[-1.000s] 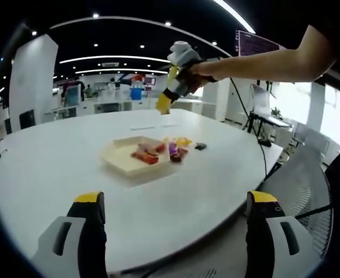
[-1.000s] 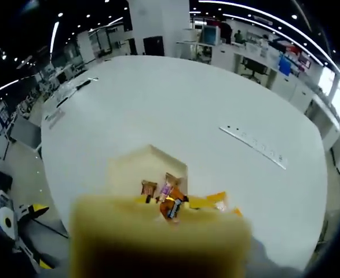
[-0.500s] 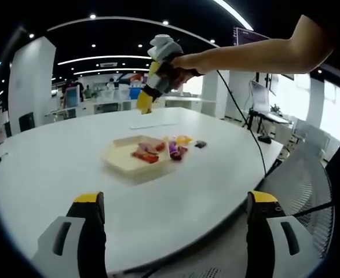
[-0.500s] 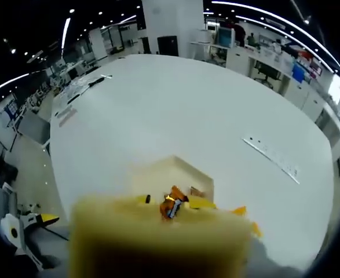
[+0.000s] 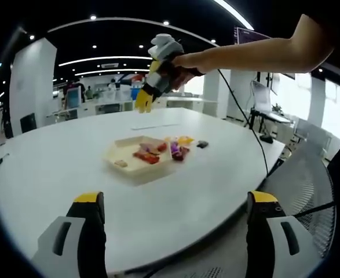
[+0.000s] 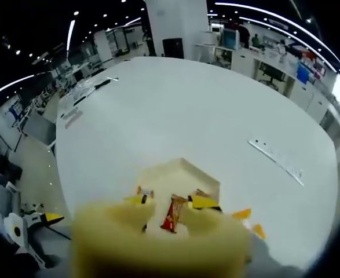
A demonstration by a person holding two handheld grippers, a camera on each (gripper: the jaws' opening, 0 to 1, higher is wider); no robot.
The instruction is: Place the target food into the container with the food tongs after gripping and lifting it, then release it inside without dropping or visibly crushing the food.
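left gripper (image 5: 172, 231): held low off the near edge of the white table (image 5: 54, 168), jaws spread wide, nothing between them.

right gripper (image 5: 149, 92): seen in the left gripper view held in a person's hand (image 5: 178, 61), raised well above the table's far side. it carries yellow food tongs (image 5: 143, 101), tips pointing down. whether the gripper's fingers are pressed on the tongs or loose cannot be told. in the right gripper view a blurred pale yellow mass (image 6: 158, 243) (the tongs up close) covers the lower part of the picture.

container (image 5: 135, 159): a shallow cream tray near the middle of the table, toward the right edge. inside it lie a small wrapped piece (image 5: 121, 163) at the near-left corner and red-orange wrapped snacks (image 5: 146, 155) toward the right side.

loose food: purple and red wrapped pieces (image 5: 177, 152) on the table touching or just beside the tray's right rim; a yellow piece (image 5: 183, 139) beyond them; a small dark item (image 5: 202, 144) further right.

a long pale strip (image 6: 277, 159) lies on the table well apart from the tray.
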